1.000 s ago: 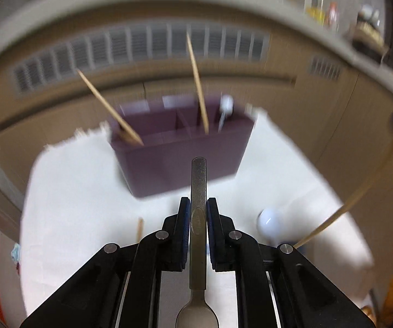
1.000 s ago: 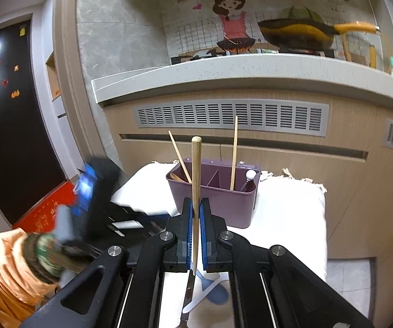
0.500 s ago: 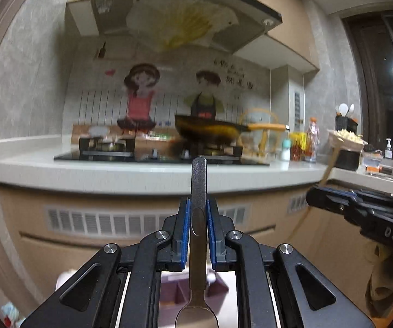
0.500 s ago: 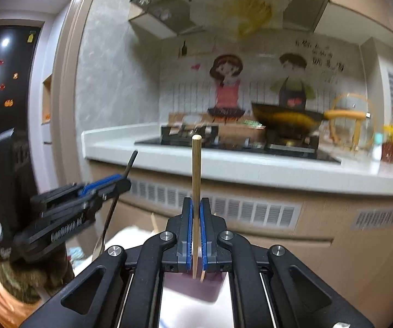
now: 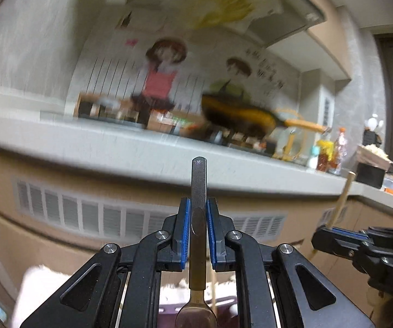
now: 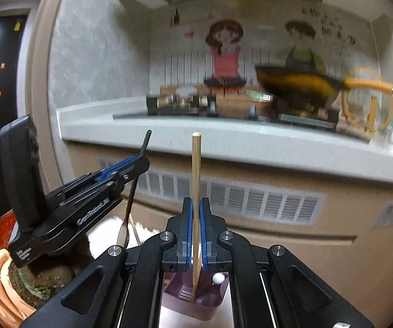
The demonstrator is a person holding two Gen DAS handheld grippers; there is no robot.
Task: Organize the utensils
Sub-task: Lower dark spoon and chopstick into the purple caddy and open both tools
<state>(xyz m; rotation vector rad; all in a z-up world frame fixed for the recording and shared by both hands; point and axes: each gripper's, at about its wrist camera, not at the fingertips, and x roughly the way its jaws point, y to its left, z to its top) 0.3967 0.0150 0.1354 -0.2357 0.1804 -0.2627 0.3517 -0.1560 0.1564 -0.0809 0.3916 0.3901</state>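
Both views tilt a little lower than half a second back; the purple holder (image 6: 196, 298) shows more fully beneath the right tongs (image 6: 196, 229), its rim and dividers now readable, and a strip of it appears at the bottom of the left view; a second back both cameras looked down on the holder on its white cloth (image 5: 40, 278), so the tongs have swung up and are settling above it; background kitchen blurred, motion under way.

Left tongs (image 5: 198, 232) closed tight on the metal spoon (image 5: 198, 210) at mid-handle; handle end points up, bowl hangs down at the bottom edge of the left view; seen from the right view, the spoon slants, bowl low over the cloth, beside the holder rather than over it.

Right tongs closed on the wooden chopstick (image 6: 196, 180), held upright; its lower tip reaches down into the holder's opening or just above it, cannot tell whether it touches; a white-knobbed piece (image 6: 218, 278) already stands in the right-hand compartment.

Step in hand, as I judge: carrying both pieces to the holder, chopstick nearly placed; next move calls for lowering the chopstick straight into a compartment and loosening the grip; spoon then needs shifting over the holder, bowl down, clear of the other sticks.
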